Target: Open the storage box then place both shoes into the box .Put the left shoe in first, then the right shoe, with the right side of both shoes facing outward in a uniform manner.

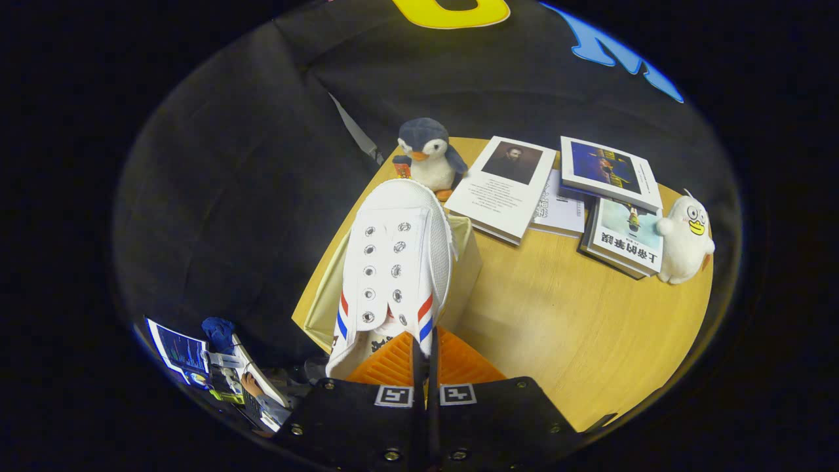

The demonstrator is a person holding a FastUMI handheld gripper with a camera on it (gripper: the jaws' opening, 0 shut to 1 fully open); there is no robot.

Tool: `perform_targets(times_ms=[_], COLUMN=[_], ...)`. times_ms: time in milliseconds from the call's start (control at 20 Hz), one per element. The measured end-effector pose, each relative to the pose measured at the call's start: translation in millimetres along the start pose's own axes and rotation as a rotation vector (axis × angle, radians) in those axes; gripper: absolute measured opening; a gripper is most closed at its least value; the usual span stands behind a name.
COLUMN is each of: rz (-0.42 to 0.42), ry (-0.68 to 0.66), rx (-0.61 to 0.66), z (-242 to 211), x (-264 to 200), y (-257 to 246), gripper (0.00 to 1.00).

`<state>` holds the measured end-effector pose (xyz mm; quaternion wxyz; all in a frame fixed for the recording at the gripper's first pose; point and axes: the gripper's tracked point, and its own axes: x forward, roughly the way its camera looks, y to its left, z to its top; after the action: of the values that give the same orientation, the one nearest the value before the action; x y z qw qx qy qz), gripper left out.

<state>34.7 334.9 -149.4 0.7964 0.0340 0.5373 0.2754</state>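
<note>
Over wooden table (564, 314), tongs (425, 357) clamped on white shoe (396, 262) above storage box (467, 262).

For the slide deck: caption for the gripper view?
Gripper shut on white sneaker, held above open storage box.

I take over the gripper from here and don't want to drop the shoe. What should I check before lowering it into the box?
1. Grip: fingers closed together on the white shoe at its heel edge: ok.
2. Storage box open: it sits right behind the shoe, lid state hidden: cannot tell.
3. Which shoe this is, left or right: cannot tell.
4. Box interior free: hidden by the shoe: cannot tell.
5. Plush penguin and books stand beyond the box: ok.
</note>
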Motion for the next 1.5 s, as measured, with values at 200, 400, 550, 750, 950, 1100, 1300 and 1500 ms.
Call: perform_targets(times_ms=[200,400,550,750,950,1100,1300,1500], rz=[0.013,0.013,-0.005,-0.017,0.051,0.042,0.065,-0.013], ry=[0.037,0.083,0.104,0.121,0.091,0.008,-0.158,-0.376], rx=[-0.043,-0.077,-0.097,-0.122,-0.099,-0.164,-0.13,-0.084], z=[4.7,2.7,2.5,5.5,14.2,29.9,51.8,66.2], x=[23.3,48.2,62.6,77.9,84.7,74.3,24.6,-37.8], y=[25.4,41.9,48.0,53.6,72.9,63.3,46.6,7.0], gripper=[0.01,0.01,0.01,0.01,0.31,0.77,0.98,0.98])
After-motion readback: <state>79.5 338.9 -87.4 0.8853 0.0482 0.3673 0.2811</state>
